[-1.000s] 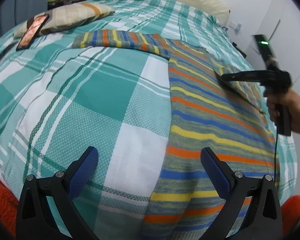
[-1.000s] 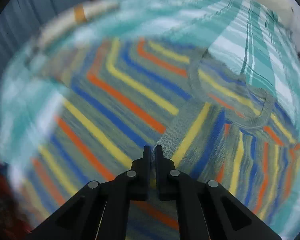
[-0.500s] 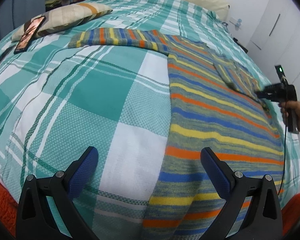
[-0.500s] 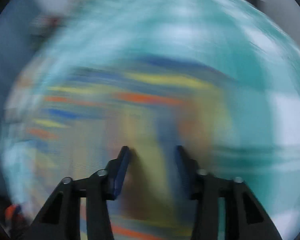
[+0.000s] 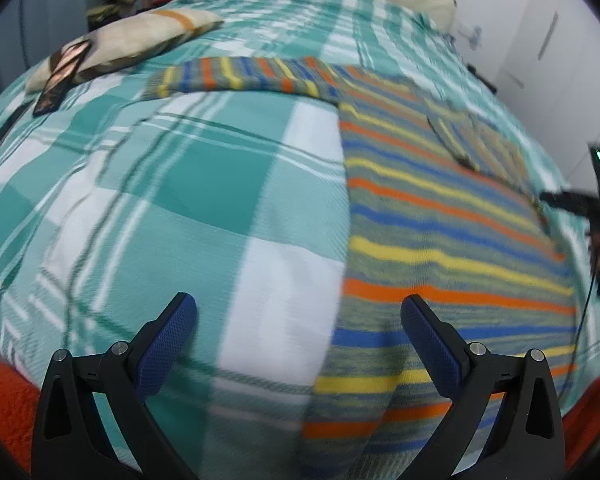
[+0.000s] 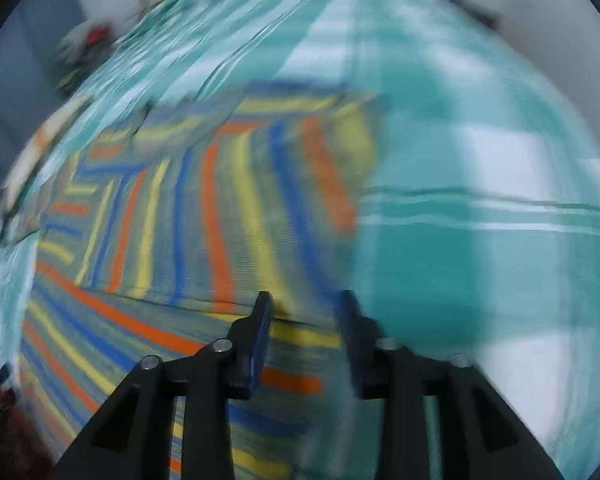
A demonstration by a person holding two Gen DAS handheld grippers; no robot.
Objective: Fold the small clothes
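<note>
Right gripper (image 6: 305, 304) just opened, off folded sleeve (image 6: 236, 216) — left gripper (image 5: 299, 312) wide.

Teal-and-white plaid bedspread (image 5: 204, 184), pillow (image 5: 140, 40) upon it, white wardrobe doors (image 5: 556, 52) beyond.

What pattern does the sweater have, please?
Sweater: blue, orange and yellow stripes on grey-green; clearest in the left wrist view.

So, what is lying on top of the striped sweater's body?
One sleeve of the striped sweater lies folded across its body. The fabric under that sleeve is covered. No claw rests on it.
</note>
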